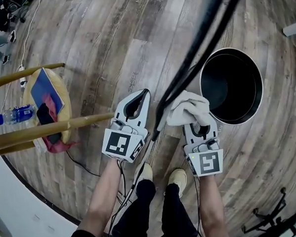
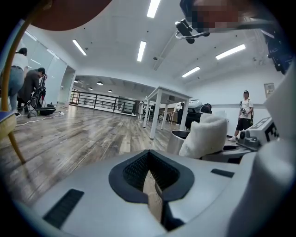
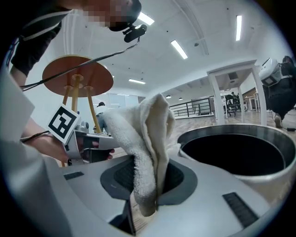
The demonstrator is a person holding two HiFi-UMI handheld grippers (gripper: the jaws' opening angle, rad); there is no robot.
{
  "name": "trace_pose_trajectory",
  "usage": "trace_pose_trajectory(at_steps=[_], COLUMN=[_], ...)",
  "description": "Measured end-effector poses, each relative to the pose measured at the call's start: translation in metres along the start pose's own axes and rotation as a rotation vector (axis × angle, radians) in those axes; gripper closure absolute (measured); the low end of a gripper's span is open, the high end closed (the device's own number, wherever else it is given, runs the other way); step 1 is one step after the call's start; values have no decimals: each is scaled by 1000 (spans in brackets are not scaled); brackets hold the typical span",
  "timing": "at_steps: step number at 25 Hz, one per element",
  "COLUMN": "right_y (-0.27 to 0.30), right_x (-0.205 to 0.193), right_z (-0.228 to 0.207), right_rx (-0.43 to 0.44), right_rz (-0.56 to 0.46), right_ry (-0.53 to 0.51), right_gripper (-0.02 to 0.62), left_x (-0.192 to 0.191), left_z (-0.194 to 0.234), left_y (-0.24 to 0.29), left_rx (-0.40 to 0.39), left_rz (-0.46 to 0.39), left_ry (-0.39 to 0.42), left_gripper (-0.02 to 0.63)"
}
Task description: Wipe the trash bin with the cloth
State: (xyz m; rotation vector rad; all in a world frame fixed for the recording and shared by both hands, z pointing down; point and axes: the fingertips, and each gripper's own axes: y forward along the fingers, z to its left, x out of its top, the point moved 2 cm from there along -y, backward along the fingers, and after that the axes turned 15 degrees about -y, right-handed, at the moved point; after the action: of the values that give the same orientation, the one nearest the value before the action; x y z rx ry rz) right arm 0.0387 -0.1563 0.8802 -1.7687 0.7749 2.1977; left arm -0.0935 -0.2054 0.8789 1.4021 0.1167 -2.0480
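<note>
While I look down from the head view, the nearest things are the person's two pale shoes (image 1: 161, 175) on the plank floor (image 1: 109, 38), with a forearm running forward on either side. The left gripper (image 1: 139, 98) is clenched on nothing: in the left gripper view its jaws meet, with only a thin slit of floor showing between them and no object there. The right gripper (image 3: 148, 203) is clamped on the white cloth (image 3: 141, 139), which stands up from between its jaws in a thick folded bunch. From above, that cloth (image 1: 188, 108) covers the right gripper's tips and lies against the near-left edge of the trash bin (image 1: 233, 84). I cannot tell whether it actually touches the rim. The bin stands upright and open, a round pale-rimmed can with a dark inside. In the right gripper view its mouth (image 3: 259, 178) sits just beyond and to the right of the cloth. A black cable (image 1: 203, 43) slants across the picture above the grippers. Off to the left is a wooden stool (image 1: 63, 97) with some blue, red and black items on its seat, and a water bottle (image 1: 16, 115) lies on the floor beside it. Farther off, the left gripper view shows a white table (image 2: 159, 99) and a standing person (image 2: 244, 113).
</note>
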Motion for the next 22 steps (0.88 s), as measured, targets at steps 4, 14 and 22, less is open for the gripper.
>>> trace_pose_trajectory(at_steps=[4, 14, 22], right_y=[3, 28, 39], right_x=[-37, -120, -178], right_z=[3, 10, 15], right_rx=[-20, -15, -13], right_rz=[38, 89, 152], right_ry=[60, 66, 90], right_gripper=[501, 500, 500], left_x=[-22, -72, -109], left_z=[8, 45, 60], left_y=[7, 25, 37], left_rx=[-1, 24, 25], left_rz=[13, -5, 11], left_ry=[-9, -51, -56], left_gripper=[611, 611, 611])
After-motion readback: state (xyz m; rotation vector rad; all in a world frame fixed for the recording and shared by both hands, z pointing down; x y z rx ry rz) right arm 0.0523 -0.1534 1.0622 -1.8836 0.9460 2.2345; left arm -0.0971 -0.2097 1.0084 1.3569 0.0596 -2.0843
